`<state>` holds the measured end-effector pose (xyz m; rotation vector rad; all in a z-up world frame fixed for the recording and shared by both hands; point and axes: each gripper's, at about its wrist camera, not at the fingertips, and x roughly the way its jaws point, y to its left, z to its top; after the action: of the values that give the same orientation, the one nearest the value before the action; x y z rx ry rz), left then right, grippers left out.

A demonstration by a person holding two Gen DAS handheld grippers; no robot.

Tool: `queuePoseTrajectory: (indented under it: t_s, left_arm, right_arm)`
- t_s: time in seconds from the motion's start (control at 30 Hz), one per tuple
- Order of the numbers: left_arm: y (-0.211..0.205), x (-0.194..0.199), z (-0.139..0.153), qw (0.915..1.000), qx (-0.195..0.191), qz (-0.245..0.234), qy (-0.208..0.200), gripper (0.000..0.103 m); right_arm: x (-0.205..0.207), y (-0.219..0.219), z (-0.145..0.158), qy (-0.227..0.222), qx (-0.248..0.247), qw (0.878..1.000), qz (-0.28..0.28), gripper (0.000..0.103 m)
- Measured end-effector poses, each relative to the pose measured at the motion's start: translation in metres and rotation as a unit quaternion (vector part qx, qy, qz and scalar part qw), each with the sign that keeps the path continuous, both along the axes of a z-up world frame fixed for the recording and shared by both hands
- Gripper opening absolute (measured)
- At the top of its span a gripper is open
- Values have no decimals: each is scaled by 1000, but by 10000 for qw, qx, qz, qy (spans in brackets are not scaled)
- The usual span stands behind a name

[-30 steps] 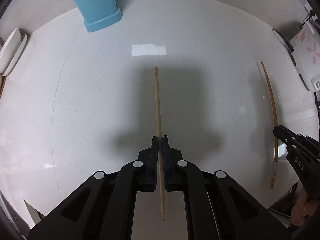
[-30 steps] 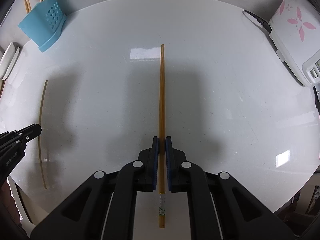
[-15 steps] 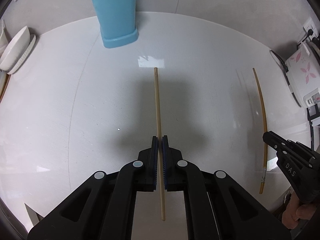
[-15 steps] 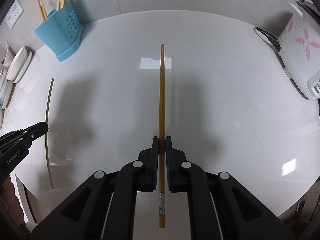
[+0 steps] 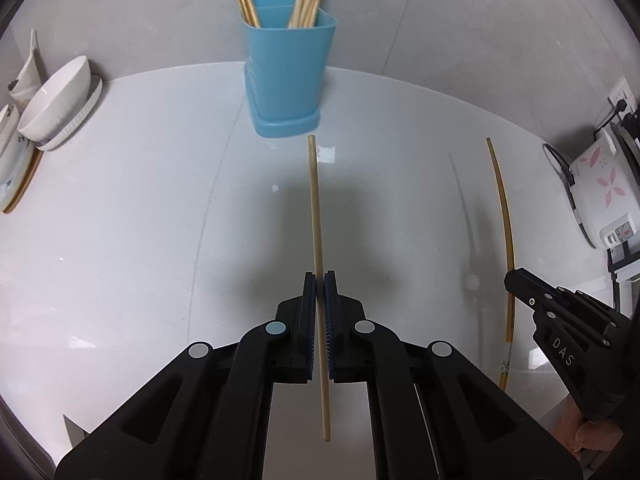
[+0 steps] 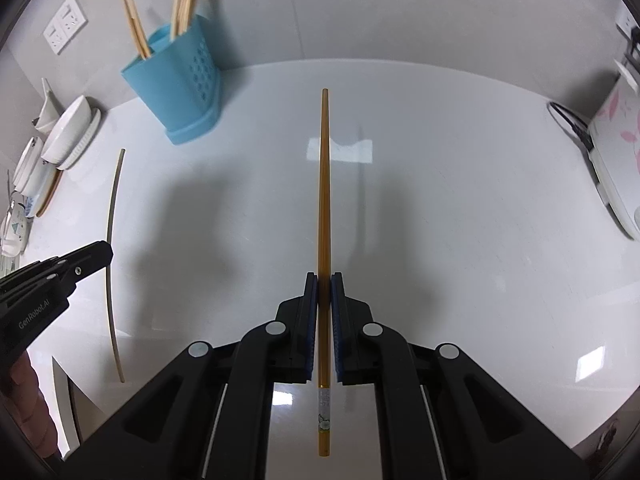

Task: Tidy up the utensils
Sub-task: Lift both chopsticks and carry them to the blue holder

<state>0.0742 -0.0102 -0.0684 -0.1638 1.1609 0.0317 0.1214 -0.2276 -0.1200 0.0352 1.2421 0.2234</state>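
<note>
Above the white counter, a pale chopstick is clamped in the left gripper, and an amber chopstick in the right gripper, each gripped toward its thicker end. Both are judged light, stiff and smooth, so slipping or pivoting is likely unless they are held firmly near the middle. The blue holder is seen ahead; its inner divisions are hidden, and its sticks are cut off.
</note>
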Motion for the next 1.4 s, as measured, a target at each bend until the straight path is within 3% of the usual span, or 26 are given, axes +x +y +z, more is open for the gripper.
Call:
queuePoseTrajectory:
  t_s: [0.5,0.9,1.4]
  left_arm:
    - [42,19,43,9984,-45,156,-544,4]
    - [59,47,83,9946,-13,175,-1020,4]
    - [84,89,137,9809,-202,338,-1904,4]
  right_arm:
    - [32,57,40,-616,298,9974,237,6]
    - [57,76,69,-1139,592,9915,212,6]
    - [100,92,113,-1913,887,9772,229,6]
